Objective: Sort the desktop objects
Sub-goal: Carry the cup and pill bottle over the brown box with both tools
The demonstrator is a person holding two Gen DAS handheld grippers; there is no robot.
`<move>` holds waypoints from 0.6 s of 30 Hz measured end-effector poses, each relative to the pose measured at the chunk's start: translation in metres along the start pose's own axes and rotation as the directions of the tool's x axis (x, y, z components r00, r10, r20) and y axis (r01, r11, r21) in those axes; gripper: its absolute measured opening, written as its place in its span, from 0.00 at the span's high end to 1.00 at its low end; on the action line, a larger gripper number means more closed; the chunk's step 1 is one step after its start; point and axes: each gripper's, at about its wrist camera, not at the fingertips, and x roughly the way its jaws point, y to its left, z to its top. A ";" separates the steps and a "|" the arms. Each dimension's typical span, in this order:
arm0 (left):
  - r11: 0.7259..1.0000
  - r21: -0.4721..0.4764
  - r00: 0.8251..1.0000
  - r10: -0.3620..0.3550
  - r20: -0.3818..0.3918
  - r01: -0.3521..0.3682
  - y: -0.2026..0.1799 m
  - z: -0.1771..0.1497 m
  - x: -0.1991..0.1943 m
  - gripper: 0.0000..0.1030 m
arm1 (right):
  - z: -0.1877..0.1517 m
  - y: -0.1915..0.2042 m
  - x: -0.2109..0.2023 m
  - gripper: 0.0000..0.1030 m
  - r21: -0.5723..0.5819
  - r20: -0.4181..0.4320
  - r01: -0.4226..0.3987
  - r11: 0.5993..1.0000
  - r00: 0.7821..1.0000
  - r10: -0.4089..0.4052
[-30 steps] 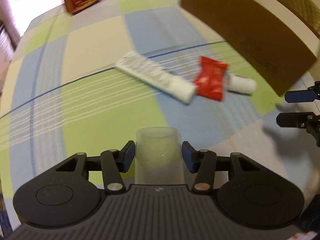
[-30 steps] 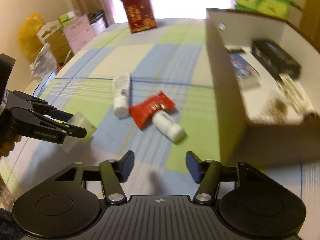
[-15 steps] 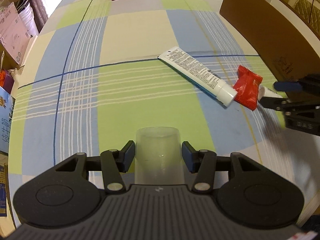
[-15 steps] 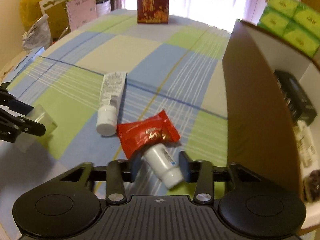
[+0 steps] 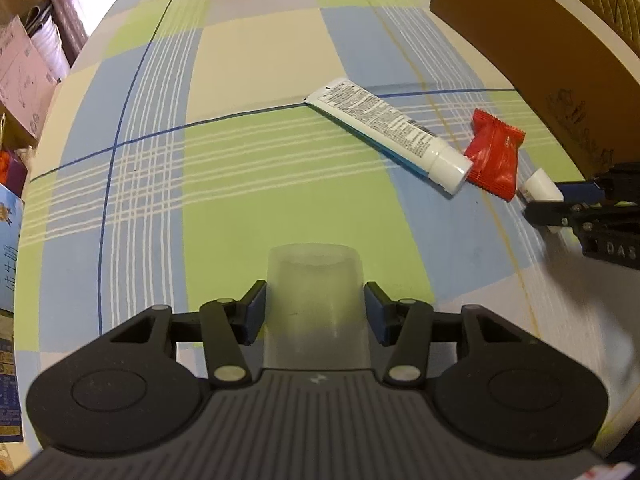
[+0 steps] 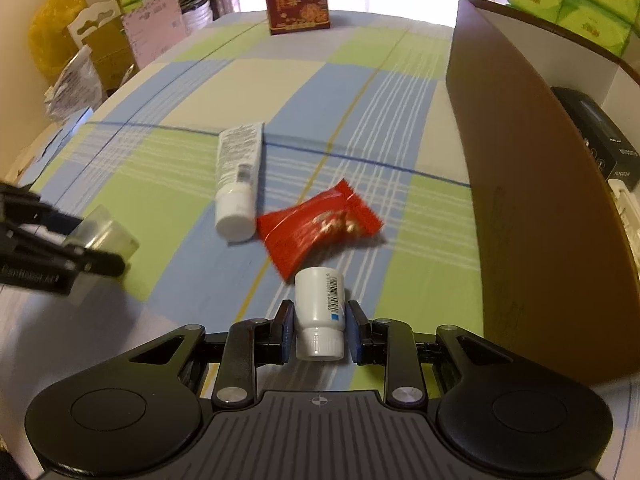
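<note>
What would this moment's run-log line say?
left tongs: shut on clear cup | right tongs: shut on small white bottle | on table: white tube, red packet | cardboard box at right

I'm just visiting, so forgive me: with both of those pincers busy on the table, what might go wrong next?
The right gripper pinches the small white bottle near its cap end, so it may pivot or slip when lifted. The red packet lies right at the bottle's far end and might get dragged along. The left gripper squeezes a thin clear cup, which could deform or pop out.
</note>
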 end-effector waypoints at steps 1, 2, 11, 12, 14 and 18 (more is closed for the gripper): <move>1.000 -0.005 1.000 -0.005 -0.003 0.005 0.000 0.000 0.000 0.55 | -0.002 0.001 -0.002 0.76 0.000 -0.005 -0.008 1.000 1.000 0.008; 1.000 -0.005 1.000 -0.007 -0.005 0.007 0.000 -0.001 -0.001 0.55 | -0.004 0.001 -0.004 0.76 0.003 -0.011 -0.020 1.000 1.000 0.020; 0.996 -0.009 0.996 -0.092 0.014 0.093 -0.023 -0.002 -0.021 0.55 | -0.023 -0.009 -0.035 0.77 0.092 -0.051 -0.127 0.988 0.990 0.132; 0.994 -0.005 0.994 -0.106 0.023 0.106 -0.028 -0.001 -0.025 0.55 | -0.024 -0.009 -0.040 0.77 0.095 -0.048 -0.134 0.986 0.989 0.139; 0.991 0.008 0.991 -0.131 0.041 0.131 -0.038 0.001 -0.035 0.55 | -0.027 -0.011 -0.052 0.76 0.096 -0.043 -0.153 0.984 0.987 0.158; 0.983 0.038 0.980 -0.183 0.075 0.180 -0.060 0.007 -0.054 0.55 | -0.031 -0.015 -0.078 0.76 0.102 -0.021 -0.186 0.977 0.982 0.189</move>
